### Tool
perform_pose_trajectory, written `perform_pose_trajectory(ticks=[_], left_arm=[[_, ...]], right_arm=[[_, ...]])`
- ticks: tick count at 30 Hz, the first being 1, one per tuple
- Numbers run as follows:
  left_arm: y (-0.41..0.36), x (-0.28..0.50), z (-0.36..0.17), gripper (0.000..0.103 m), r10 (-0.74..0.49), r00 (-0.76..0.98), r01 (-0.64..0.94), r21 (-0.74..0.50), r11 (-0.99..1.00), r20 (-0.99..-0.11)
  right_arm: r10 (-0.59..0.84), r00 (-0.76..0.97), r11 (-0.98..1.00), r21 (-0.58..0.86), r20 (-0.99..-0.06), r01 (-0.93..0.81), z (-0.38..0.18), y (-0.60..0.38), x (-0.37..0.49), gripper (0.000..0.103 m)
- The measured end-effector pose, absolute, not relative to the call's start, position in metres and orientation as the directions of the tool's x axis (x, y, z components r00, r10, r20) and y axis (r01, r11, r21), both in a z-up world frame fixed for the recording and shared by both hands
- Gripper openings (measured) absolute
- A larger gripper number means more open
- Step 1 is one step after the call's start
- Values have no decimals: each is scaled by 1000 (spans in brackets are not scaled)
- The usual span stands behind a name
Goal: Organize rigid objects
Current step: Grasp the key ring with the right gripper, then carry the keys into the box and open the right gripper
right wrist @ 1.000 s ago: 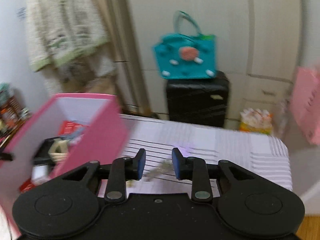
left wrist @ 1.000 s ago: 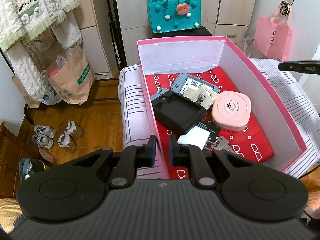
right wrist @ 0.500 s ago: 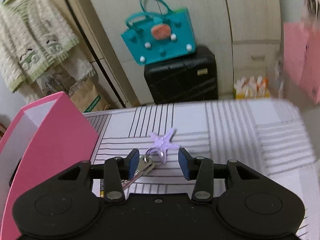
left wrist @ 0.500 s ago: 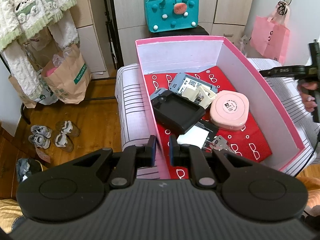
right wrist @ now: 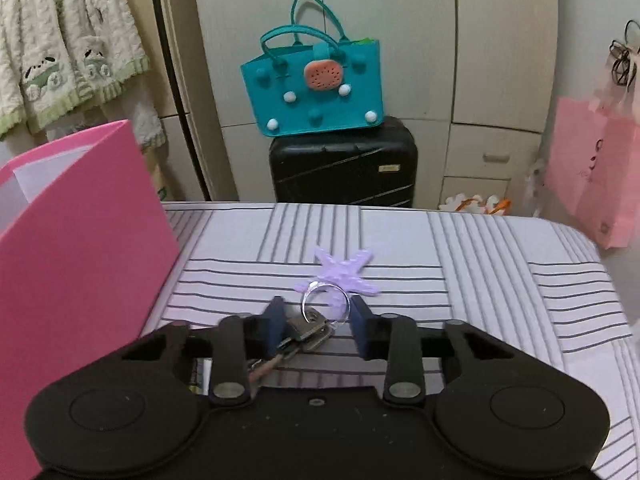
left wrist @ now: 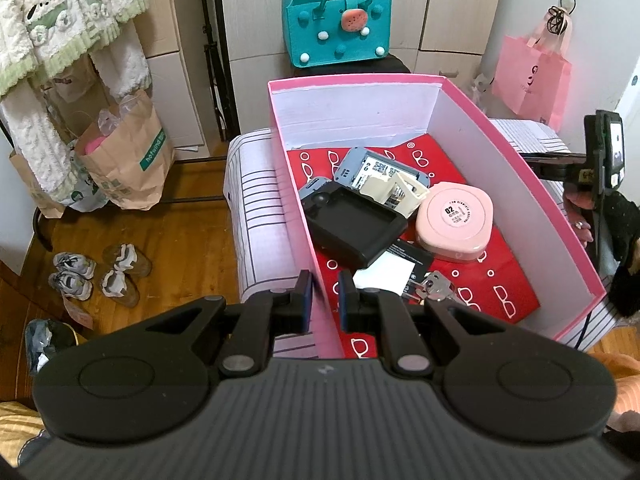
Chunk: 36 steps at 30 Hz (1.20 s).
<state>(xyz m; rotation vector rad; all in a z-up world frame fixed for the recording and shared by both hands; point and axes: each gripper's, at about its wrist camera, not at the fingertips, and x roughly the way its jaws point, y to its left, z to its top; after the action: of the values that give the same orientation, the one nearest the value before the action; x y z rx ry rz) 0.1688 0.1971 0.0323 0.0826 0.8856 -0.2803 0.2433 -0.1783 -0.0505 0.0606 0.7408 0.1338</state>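
Note:
A pink box (left wrist: pixel 516 168) with a red patterned floor holds a black case (left wrist: pixel 352 228), a grey device (left wrist: pixel 372 168), a pink round-cornered case (left wrist: pixel 454 220), a card and some keys (left wrist: pixel 434 286). My left gripper (left wrist: pixel 325 298) is shut on the box's left wall near its front corner. In the right wrist view the box (right wrist: pixel 80 232) stands at the left. My right gripper (right wrist: pixel 318 320) is open, its fingers on either side of a bunch of keys (right wrist: pixel 306 330) with a lilac starfish charm (right wrist: pixel 346 272) lying on the striped cloth.
The striped cloth (right wrist: pixel 480 272) covers a low table. Behind it stand a black suitcase (right wrist: pixel 344 164) with a teal bag (right wrist: pixel 316 84) on top. A pink paper bag (right wrist: pixel 592 176) hangs at the right. Shoes (left wrist: pixel 96 272) and paper bags (left wrist: pixel 124 164) lie on the wooden floor at the left.
My right gripper has opened wider and moved forward and down over the keys, which now lie between its fingers. My left gripper keeps its hold on the box wall.

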Motion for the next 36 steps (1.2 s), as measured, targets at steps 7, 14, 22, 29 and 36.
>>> perform_pose_trajectory(ticks=[7,14,22,29,36], left_arm=[[199,169,32,11,-212,599,271,-53,961,-773],[199,170,32,11,-213,600,255,-68,965,-771],[199,171,34,11,-204,594,236,-74,969,-778],[196,171,34,11,-189,593,231,-59,971,-782],[196,170,34,11,-186,595,221,-64,973,-782]], right_arm=[[214,721,973,206,-659,-100,-43,-198,224,29],[237,749,963,253,-619,-95,-25,-211,206,30],[288,758,953,256,-585,-164,16,-204,187,30],[391,743,920,262,-543,-292,73,-184,169,30],[520,677,852,255,-521,-458,113,-141,151,30]])
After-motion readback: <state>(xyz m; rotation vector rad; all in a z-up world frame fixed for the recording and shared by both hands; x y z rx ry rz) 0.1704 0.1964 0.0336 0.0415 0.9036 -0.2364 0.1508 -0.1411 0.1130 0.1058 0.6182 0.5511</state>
